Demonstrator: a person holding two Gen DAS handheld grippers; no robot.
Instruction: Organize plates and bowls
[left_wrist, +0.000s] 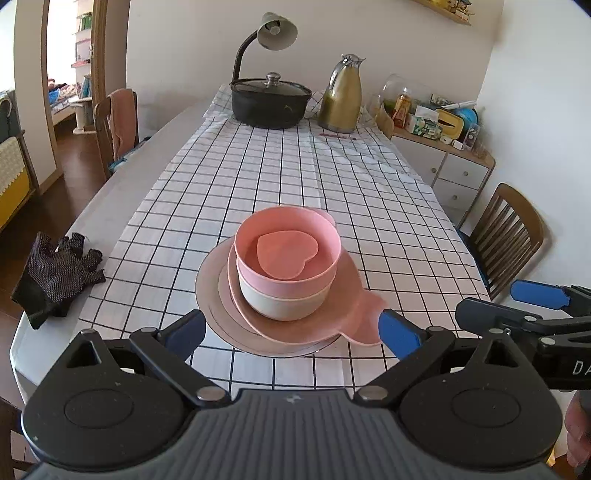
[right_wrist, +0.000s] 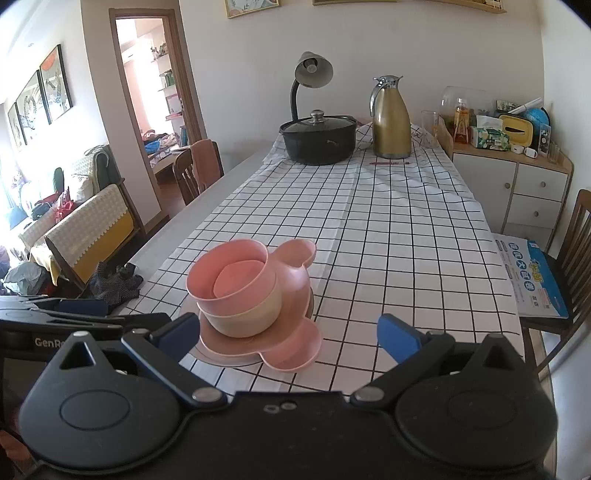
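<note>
One stack of dishes stands on the checked tablecloth near the table's front edge. A pink bowl (left_wrist: 291, 251) (right_wrist: 231, 275) with a small heart-shaped pink dish (left_wrist: 288, 253) inside sits in a cream bowl (left_wrist: 284, 299) (right_wrist: 245, 314). Both rest on a pink plate with round ears (left_wrist: 340, 314) (right_wrist: 295, 332), over a brownish round plate (left_wrist: 210, 291). My left gripper (left_wrist: 291, 330) is open just before the stack, fingers either side, nothing held. My right gripper (right_wrist: 288, 332) is open too, the stack near its left finger. The right gripper also shows in the left wrist view (left_wrist: 539, 299).
A black glove (left_wrist: 55, 273) (right_wrist: 110, 282) lies at the table's left edge. A black lidded pot (left_wrist: 271, 101), a desk lamp (left_wrist: 275, 31) and a gold jug (left_wrist: 341, 96) stand at the far end. Chairs flank the table; a booklet (right_wrist: 528, 280) lies on the right one.
</note>
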